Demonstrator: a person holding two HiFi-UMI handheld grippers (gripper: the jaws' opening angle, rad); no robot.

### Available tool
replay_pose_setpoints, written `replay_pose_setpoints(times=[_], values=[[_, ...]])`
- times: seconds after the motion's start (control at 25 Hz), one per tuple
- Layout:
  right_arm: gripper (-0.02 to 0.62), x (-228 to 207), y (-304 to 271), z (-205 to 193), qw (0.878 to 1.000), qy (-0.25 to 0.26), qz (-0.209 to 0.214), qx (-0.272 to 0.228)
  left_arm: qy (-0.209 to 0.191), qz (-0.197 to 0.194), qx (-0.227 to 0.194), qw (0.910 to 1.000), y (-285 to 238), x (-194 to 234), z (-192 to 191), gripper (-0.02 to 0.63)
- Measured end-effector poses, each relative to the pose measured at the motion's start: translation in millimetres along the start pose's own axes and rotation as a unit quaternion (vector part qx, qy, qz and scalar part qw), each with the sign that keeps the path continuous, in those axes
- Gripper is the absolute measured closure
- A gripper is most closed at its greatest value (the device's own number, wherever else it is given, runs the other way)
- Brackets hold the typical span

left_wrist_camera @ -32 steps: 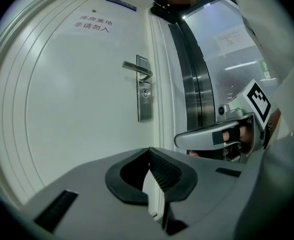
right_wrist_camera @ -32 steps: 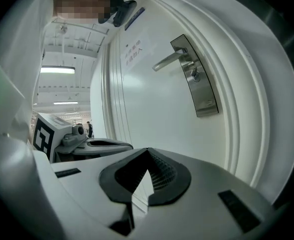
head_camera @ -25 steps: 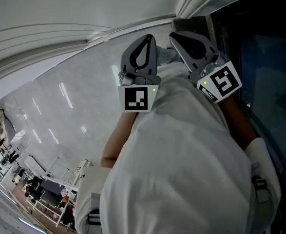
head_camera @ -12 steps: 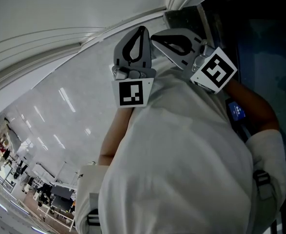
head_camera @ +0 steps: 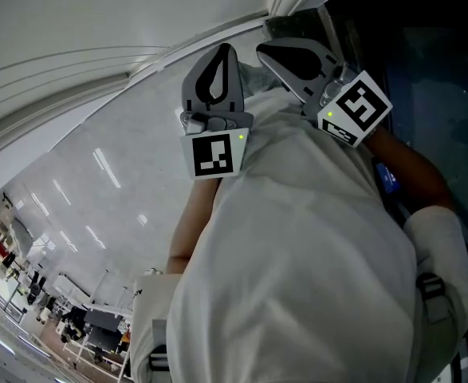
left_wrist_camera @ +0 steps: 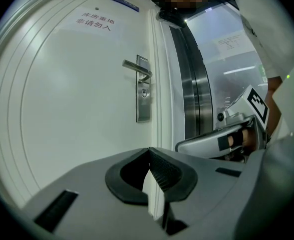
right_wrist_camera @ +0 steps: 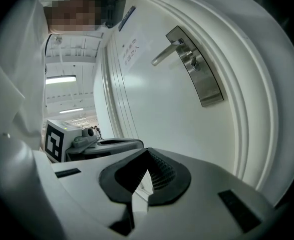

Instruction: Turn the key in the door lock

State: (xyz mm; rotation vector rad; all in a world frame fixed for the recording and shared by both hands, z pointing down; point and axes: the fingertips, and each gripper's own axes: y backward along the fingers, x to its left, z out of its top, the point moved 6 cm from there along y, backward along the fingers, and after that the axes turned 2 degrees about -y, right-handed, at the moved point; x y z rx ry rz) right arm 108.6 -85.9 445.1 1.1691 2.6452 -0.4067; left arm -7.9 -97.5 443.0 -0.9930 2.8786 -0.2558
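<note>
Brushed-steel lock plate (left_wrist_camera: 143, 91) on the white door (left_wrist_camera: 76, 109). The lever handle (left_wrist_camera: 135, 66) is at the plate's top and the keyhole (left_wrist_camera: 144, 93) is just below it. Too small to tell if a key is in.

Risk: both jaw sets are pressed together with nothing between them. Going in like that, they'd butt the plate or knock the lever rather than pinch a key.

The plate sits well ahead of the left gripper (left_wrist_camera: 148, 153), above its tips. For the right gripper (right_wrist_camera: 147, 154), also well short, the plate is up and right of its tips.
</note>
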Motion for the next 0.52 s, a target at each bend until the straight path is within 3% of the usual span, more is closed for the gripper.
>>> replay_pose_setpoints(times=[0.28, 0.52], values=[[0.592, 2, 3, 0, 1.000, -0.004, -0.006, 0.015, 0.012, 0.003, -0.004, 0.9999, 4, -1, 3, 0.597], [0.592, 4, 12, -8, 0.998, -0.030, -0.035, 0.036, 0.016, -0.003, 0.003, 0.9999, 12, -10, 2, 0.597]])
